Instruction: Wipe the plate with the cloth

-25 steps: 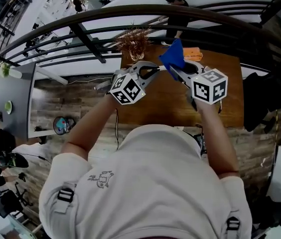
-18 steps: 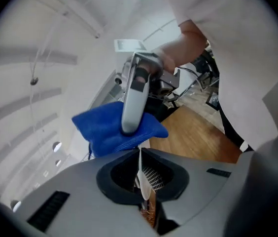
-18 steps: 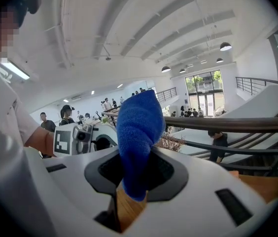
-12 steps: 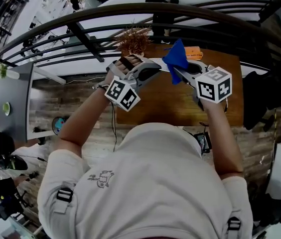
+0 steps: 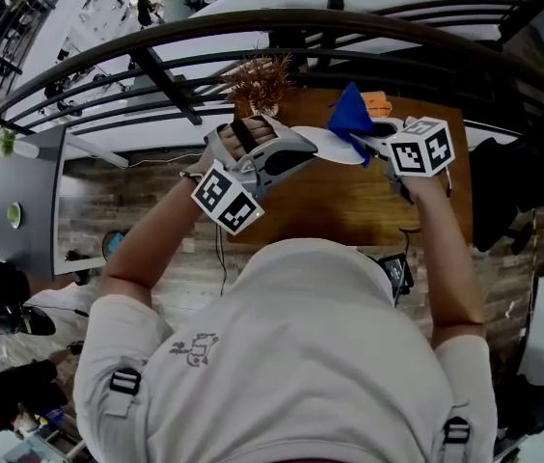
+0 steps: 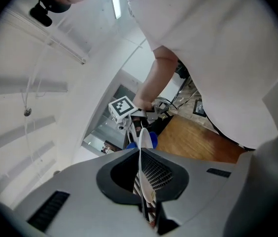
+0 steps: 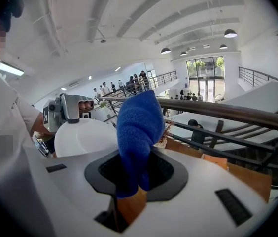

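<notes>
My left gripper [image 5: 303, 143] pinches the rim of the white plate [image 5: 338, 147] above the wooden table [image 5: 349, 210]. My right gripper [image 5: 374, 141] clamps the blue cloth [image 5: 352, 114], just beside the plate. The left gripper view shows the plate edge-on; the right gripper view shows its face.

Left gripper [image 6: 142, 154] is clamping the plate [image 6: 143, 136] at frame centre, with the plate showing edge-on as a thin white line. Just above, the right gripper [image 6: 135, 123] is facing in, blue cloth [image 6: 152, 140] peeking beside the plate. Wooden table [image 6: 198, 142] is lying right of centre.
</notes>
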`<state>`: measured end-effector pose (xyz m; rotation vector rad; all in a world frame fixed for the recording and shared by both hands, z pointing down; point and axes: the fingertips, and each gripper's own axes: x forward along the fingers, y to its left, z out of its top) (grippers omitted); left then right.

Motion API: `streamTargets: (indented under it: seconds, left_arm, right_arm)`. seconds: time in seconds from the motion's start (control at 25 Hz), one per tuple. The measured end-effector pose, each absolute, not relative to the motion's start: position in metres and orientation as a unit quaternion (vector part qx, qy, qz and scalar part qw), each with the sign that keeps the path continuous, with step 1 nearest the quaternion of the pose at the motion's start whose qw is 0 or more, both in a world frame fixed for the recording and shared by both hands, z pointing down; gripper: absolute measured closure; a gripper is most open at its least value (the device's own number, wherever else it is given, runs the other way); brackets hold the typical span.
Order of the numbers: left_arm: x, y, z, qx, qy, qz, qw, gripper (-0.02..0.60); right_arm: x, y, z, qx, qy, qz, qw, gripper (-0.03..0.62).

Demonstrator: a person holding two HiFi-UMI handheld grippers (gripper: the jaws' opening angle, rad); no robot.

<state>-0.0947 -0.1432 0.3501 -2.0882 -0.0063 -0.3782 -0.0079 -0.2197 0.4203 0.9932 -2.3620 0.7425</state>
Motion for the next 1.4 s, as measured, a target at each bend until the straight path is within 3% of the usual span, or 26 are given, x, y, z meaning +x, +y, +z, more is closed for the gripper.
streamTargets:
  seconds: [0.28,0.68,1.04,1.4]
  left_arm:
    - [-0.076,-0.118,0.355,-0.851,-0.039,-0.164,0.497,0.561]
    - [-0.076,-0.124,0.356,-0.851,-0.013,-0.185,0.491,0.561]
    - [-0.069,-0.114,0.333,-0.86,-0.011,-0.152,0.486,0.56]
    - [-0.055,-0.091,0.332,-0.854,-0.04,-0.144,0.498,0.56]
  right_arm:
    - [-0.052,-0.213,0.422,0.273,-0.881,0.27,0.277,0.494]
    - [-0.04,-0.172,0.373,0.234,-0.904,0.309,0.18,0.494]
    - [0.013,-0.179,0.409,0.288,-0.874,0.339,0.198,0.494]
    - [-0.028,-0.187,0.41,0.249,-0.887,0.312,0.234,0.494]
